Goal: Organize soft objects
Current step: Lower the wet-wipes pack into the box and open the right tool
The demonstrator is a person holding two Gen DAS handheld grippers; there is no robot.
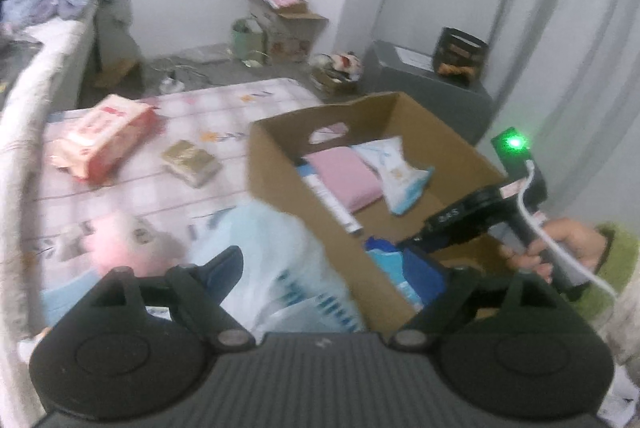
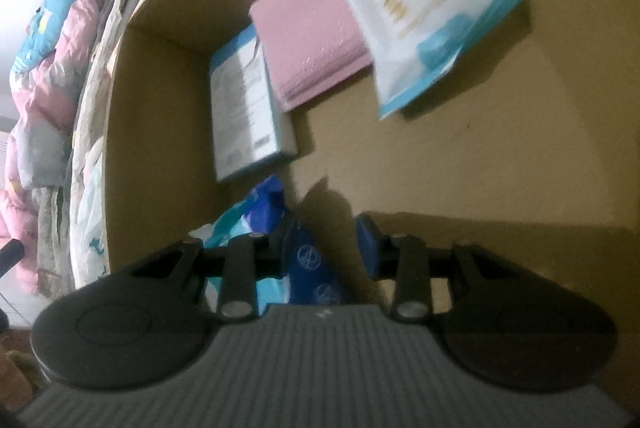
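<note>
The bed (image 1: 168,163), under its checked sheet, carries my cardboard box (image 1: 280,179). Inside the box lie a pink folded cloth (image 2: 312,39), a white-and-blue pack (image 2: 424,11) and a blue bag (image 2: 280,228). My left gripper (image 1: 336,268) hovers over a pale plastic bag (image 1: 280,260), jaws spread wide, gripping nothing. My right gripper (image 2: 324,248) sits low in the box, jaws narrowly parted, left pad against the blue bag; hold uncertain.

Grey cabinet (image 1: 432,83) by the curtain (image 1: 560,27); open carton (image 1: 288,23) against the far wall.
</note>
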